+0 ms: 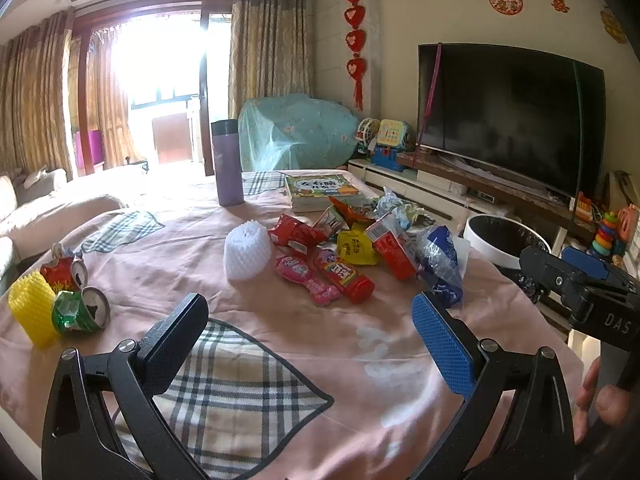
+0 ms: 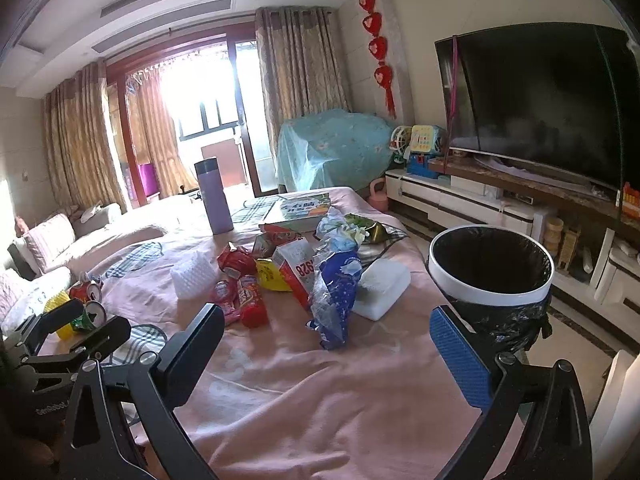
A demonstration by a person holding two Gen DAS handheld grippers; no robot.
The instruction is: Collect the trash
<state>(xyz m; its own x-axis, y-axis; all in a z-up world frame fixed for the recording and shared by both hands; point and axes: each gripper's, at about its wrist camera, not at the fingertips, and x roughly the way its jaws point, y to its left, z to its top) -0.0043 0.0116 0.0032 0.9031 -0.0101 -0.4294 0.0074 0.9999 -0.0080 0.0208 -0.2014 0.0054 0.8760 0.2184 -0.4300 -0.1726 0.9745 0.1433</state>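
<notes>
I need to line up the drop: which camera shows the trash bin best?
The right wrist view: the bin shows its whole white rim and black liner beside the table. The left wrist view shows it farther off, partly hidden by the right gripper.

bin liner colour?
Black, inside the white-rimmed bin; clearest in the right wrist view.

The counter [image 1: 304, 344] wears a soft pink cloth that looks matt, with a checked cloth patch [image 1: 224, 396] sewn on. The snack wrappers [image 1: 352, 248] are shiny, crinkly plastic. The blue bag [image 2: 334, 292] is glossy plastic too. The 2 crushed cans [image 1: 80, 304] are shiny metal. The white fruit net [image 1: 248, 254] and the yellow fruit net [image 1: 32, 308] look like bumpy foam. The purple bottle [image 1: 227, 162] is smooth. The bin [image 2: 490, 298] has a smooth white rim and a thin black plastic liner. The left gripper [image 1: 310, 328] has 1 rough blue pad [image 1: 442, 346] with tiny bumps.
</notes>
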